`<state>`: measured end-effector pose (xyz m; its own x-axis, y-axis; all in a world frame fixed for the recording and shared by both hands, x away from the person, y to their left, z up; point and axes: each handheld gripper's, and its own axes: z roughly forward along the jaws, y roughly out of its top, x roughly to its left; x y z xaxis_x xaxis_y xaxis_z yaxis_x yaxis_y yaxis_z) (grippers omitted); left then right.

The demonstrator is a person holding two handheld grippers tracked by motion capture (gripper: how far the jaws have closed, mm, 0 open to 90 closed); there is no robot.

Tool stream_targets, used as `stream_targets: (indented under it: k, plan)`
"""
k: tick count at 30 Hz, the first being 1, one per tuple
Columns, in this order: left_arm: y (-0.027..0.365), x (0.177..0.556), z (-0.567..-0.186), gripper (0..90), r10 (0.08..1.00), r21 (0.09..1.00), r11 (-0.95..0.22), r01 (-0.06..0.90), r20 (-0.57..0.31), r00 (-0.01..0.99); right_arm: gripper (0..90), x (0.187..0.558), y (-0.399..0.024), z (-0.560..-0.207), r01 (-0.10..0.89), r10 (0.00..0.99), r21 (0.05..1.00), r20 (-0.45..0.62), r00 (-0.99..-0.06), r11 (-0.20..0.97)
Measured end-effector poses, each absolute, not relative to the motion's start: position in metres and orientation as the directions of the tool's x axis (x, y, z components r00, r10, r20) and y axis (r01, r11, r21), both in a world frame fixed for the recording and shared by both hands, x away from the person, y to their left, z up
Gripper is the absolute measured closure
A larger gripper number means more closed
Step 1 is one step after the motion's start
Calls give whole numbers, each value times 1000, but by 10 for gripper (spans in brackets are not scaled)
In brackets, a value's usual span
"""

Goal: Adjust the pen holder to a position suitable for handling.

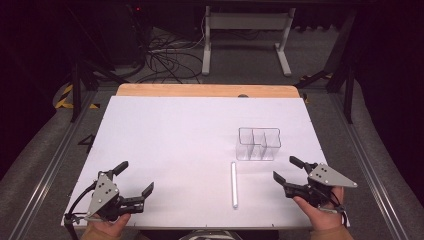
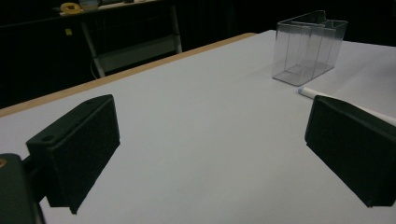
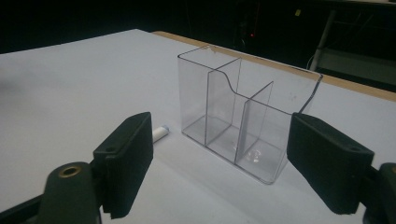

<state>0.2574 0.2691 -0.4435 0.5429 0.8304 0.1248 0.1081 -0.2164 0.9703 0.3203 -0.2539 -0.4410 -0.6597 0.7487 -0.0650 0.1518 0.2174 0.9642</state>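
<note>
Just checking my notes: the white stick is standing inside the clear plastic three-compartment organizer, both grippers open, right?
Not quite. The high view shows the white stick lying flat on the white table in front of the empty clear plastic organizer. Both grippers are open.

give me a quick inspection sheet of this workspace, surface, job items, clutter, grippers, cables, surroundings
surface: white tabletop with a wooden strip along its far edge, bare apart from two items
job's things: clear plastic organizer with three compartments, upright and empty; white pen lying flat just in front of it, apart from it
clutter: nothing seen
grippers: left hand-held gripper open, holding nothing; right hand-held gripper open, holding nothing, aimed at the organizer
cables: black cable trailing from the left gripper; loose cables on the floor beyond the table
surroundings: dark room, white table frame behind
</note>
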Motion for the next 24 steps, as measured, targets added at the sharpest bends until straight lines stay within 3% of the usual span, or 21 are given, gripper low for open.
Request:
stream_targets:
  k: [8,16,22,24]
  plan:
    - [267,257,-442,37,834,976,-188,109,99,543,232,319,-253,-439,141,741,965,-71,-667,219]
    - [268,259,-442,37,832,970,-222,97,137,538,218,318,-251,-439,139,737,963,-80,-671,230]
    - [270,264,-443,37,822,973,-185,135,78,565,223,321,-244,-439,162,740,958,-69,-669,236]
    - [269,265,-442,37,819,969,-216,123,111,563,222,322,-242,-439,164,735,958,-64,-675,234]
